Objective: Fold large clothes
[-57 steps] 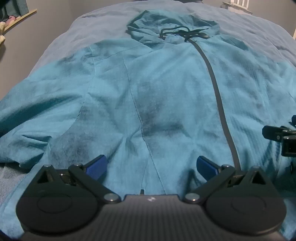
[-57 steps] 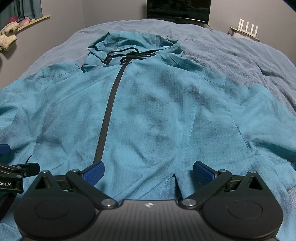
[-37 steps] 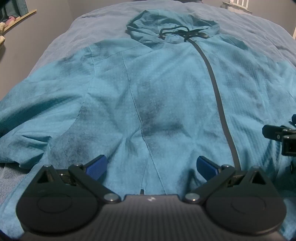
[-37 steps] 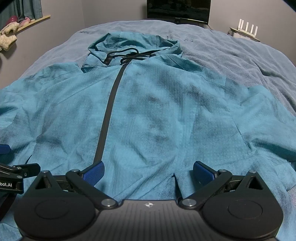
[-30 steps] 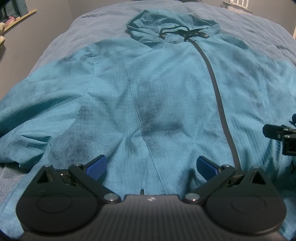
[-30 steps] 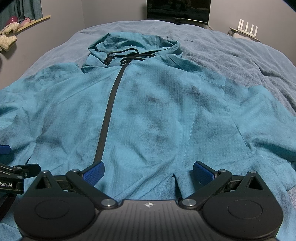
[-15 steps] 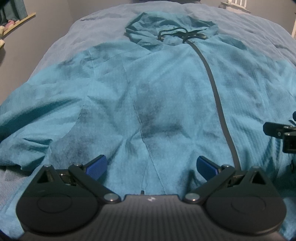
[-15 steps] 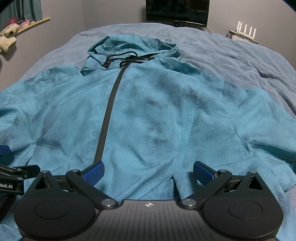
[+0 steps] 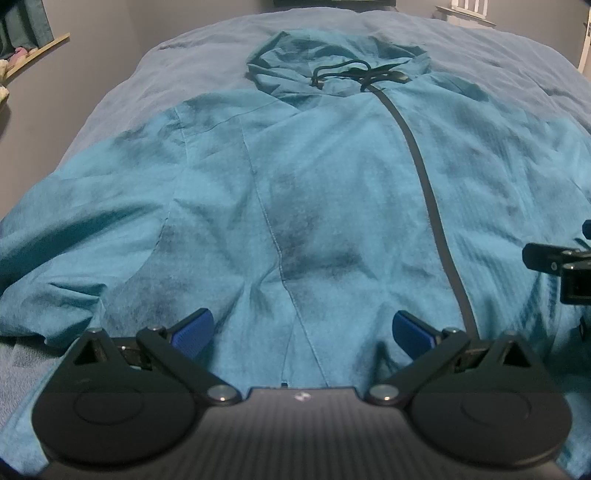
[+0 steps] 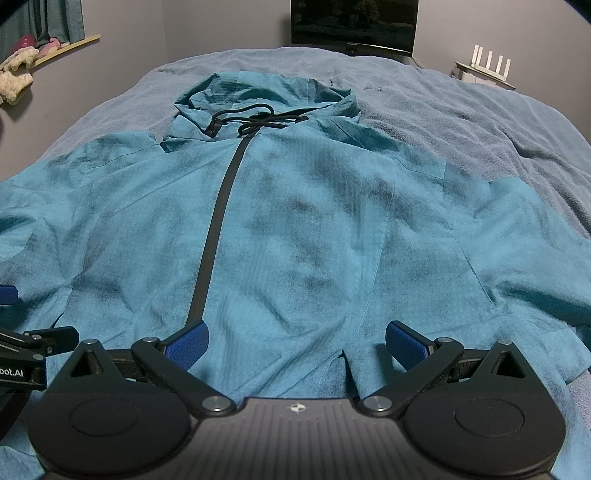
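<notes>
A teal hooded jacket (image 9: 325, 192) lies spread flat, front up, on a grey-blue bed; it also shows in the right wrist view (image 10: 306, 229). A dark zipper (image 9: 428, 192) runs from hem to hood (image 10: 266, 96), with a black drawstring at the neck. My left gripper (image 9: 301, 328) is open and empty, low over the hem left of the zipper. My right gripper (image 10: 295, 341) is open and empty, over the hem right of the zipper (image 10: 216, 229). Each gripper shows at the edge of the other's view.
The grey-blue bedspread (image 10: 461, 110) surrounds the jacket. A dark TV screen (image 10: 354, 24) stands beyond the bed's far end, a white router (image 10: 487, 66) to its right. A wall shelf (image 10: 48, 50) with soft items is at the left.
Both wrist views have tilted or drawn back slightly, showing more of the far wall and bed. The jacket has not moved and both grippers stay open.
</notes>
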Available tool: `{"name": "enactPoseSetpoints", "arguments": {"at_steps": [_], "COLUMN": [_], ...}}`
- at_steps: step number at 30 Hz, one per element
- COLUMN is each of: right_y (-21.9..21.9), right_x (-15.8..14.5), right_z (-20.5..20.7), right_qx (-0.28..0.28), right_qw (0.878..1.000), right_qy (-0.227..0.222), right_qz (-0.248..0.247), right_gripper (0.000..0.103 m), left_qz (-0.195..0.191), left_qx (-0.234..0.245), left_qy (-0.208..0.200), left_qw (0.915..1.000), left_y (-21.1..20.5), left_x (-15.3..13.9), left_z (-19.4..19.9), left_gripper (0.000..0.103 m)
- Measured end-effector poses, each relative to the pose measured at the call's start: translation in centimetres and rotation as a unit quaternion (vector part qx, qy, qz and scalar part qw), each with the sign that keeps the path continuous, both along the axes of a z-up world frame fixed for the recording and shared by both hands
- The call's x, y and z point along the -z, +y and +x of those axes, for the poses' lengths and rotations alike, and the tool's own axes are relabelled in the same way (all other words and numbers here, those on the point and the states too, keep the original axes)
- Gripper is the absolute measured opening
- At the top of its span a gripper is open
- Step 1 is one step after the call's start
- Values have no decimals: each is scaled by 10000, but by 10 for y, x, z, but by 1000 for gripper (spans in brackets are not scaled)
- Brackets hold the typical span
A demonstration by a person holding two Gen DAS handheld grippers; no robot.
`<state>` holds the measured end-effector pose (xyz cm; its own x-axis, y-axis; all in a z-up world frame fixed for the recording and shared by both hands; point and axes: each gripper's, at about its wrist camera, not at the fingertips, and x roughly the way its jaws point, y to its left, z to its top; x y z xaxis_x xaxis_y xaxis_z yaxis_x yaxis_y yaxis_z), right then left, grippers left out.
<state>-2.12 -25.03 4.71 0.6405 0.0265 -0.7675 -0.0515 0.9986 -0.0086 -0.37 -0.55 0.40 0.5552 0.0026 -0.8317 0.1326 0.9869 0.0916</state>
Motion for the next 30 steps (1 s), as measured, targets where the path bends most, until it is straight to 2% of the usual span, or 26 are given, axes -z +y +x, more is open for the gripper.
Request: {"name": "enactPoseSetpoints", "arguments": {"at_steps": [30], "right_y": [-1], "right_x": [0], "right_z": [-1], "right_qx": [5], "right_qw": [10000], "right_qy": [-21], "right_qz": [7], "right_gripper": [103], "left_qz": [-35], "left_qx": [-43], "left_qy": [41], "left_qw": [10000], "left_y": [3], "left_x": [0], "left_z": [2], "left_gripper": [103]}}
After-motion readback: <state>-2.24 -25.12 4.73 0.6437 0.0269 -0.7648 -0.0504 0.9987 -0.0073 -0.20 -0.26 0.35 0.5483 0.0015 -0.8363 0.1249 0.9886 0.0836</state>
